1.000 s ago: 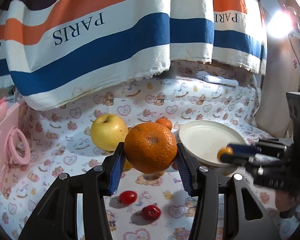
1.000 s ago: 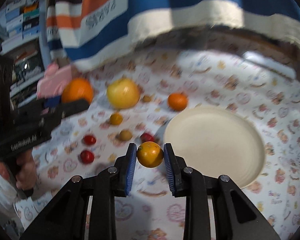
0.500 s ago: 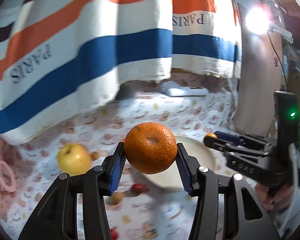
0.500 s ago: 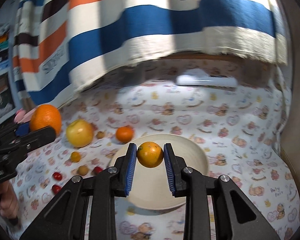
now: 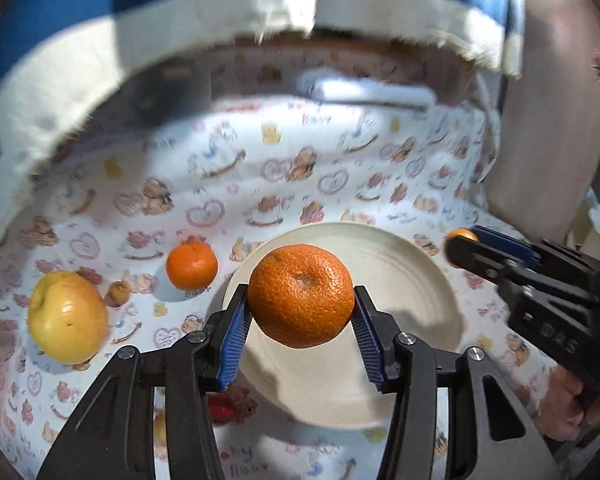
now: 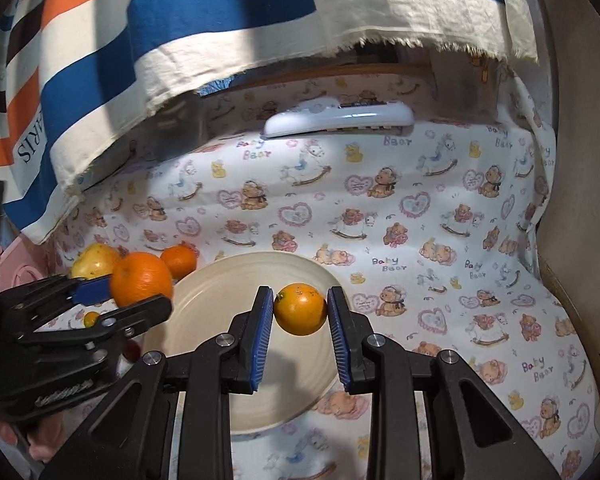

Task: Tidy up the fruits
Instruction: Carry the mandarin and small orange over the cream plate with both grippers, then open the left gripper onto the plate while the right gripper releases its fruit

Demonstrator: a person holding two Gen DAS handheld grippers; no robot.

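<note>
My left gripper (image 5: 300,316) is shut on a large orange (image 5: 300,296), which hangs over the near left part of the cream plate (image 5: 404,276). My right gripper (image 6: 300,312) is shut on a small orange (image 6: 300,309) above the plate's (image 6: 228,304) right rim. In the left wrist view the right gripper (image 5: 466,246) comes in from the right with its small orange (image 5: 460,235). In the right wrist view the left gripper (image 6: 140,292) and its large orange (image 6: 141,279) sit at the plate's left edge. Nothing lies on the plate.
On the bear-print cloth (image 6: 420,220) left of the plate lie a yellow apple (image 5: 66,316), a mandarin (image 5: 192,264), a small brown fruit (image 5: 118,294) and a red cherry tomato (image 5: 222,410). A white remote (image 6: 340,120) lies at the back under a hanging striped towel (image 6: 180,40).
Both grippers swung right toward the plate with their fruit. The large orange now hangs over the plate, and the small orange has moved from the plate's left side to its right rim.
</note>
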